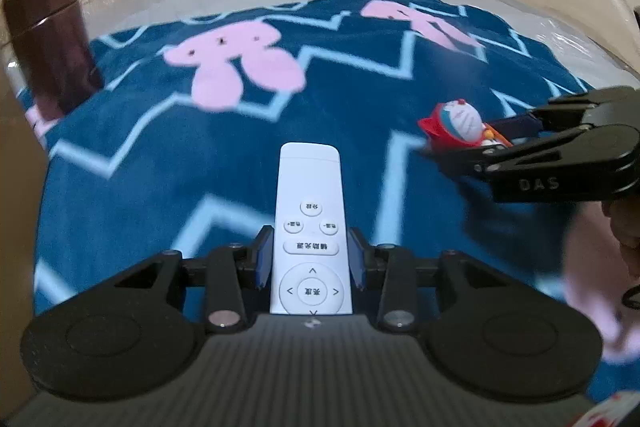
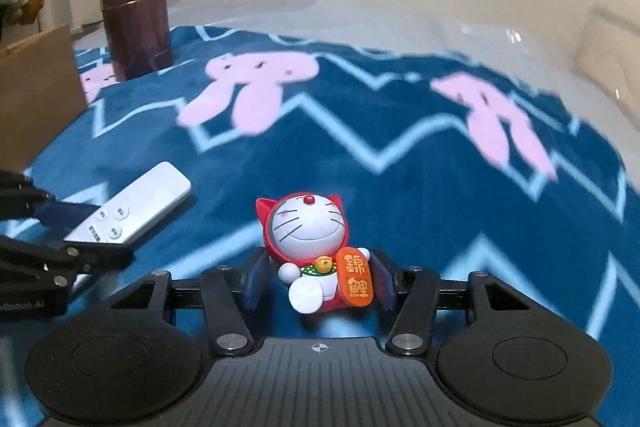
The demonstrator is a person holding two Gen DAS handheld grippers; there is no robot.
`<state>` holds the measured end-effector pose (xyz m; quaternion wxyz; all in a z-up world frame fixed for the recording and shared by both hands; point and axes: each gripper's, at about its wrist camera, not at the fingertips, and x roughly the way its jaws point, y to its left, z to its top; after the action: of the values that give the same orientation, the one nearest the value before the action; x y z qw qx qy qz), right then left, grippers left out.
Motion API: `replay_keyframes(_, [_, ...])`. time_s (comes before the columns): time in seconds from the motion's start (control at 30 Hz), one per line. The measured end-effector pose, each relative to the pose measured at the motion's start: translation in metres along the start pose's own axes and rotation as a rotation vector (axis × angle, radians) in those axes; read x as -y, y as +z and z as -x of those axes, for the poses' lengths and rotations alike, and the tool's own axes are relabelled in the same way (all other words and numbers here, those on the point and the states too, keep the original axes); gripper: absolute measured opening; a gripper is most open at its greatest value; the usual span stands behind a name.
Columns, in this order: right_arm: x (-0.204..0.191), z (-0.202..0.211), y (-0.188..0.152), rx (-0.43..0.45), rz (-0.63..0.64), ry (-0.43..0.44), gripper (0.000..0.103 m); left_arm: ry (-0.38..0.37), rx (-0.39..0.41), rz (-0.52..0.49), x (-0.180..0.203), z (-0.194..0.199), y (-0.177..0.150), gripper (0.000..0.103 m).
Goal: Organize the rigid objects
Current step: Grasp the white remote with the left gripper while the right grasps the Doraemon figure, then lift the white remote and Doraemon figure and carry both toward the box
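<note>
White plastic is clamped at the lower centre of the left view: the slim white remote control (image 1: 308,227) is held by the left gripper (image 1: 311,261) over the blue fleece blanket (image 1: 160,167). At the right gripper (image 2: 318,277) the red-hooded white cat figurine (image 2: 308,243) is bracketed, though contact of the pads cannot be confirmed, so it could be dropped or tipped. The dark maroon cylindrical canister (image 1: 52,43), upper left, is lidded, its contents unseen; a brown cardboard box (image 2: 36,87) edge is glimpsed.

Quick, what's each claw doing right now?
Left claw: shut on the white remote.
Right claw: around the cat figurine; cannot tell if it is gripping.
</note>
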<state>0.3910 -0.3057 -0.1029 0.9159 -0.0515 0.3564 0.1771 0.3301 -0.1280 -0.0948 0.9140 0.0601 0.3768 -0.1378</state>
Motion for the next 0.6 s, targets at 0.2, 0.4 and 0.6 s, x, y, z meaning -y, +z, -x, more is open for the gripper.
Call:
replay_keyframes(0.2, [-0.028, 0.056, -0.046, -0.015, -0.044, 0.022, 0.051, -0.018, 0.004, 0.007, 0.008, 0.048, -0.047, 0.033])
replay_keyframes(0.4, [-0.043, 0.074, -0.07, 0.026, -0.068, 0.026, 0.051, 0.021, 0.045, -0.053, 0.017, 0.058, -0.064, 0.035])
replay_keyframes(0.6, [-0.044, 0.073, -0.076, 0.092, -0.028, -0.004, 0.061, 0.074, 0.085, -0.129, 0.025, 0.051, -0.063, 0.044])
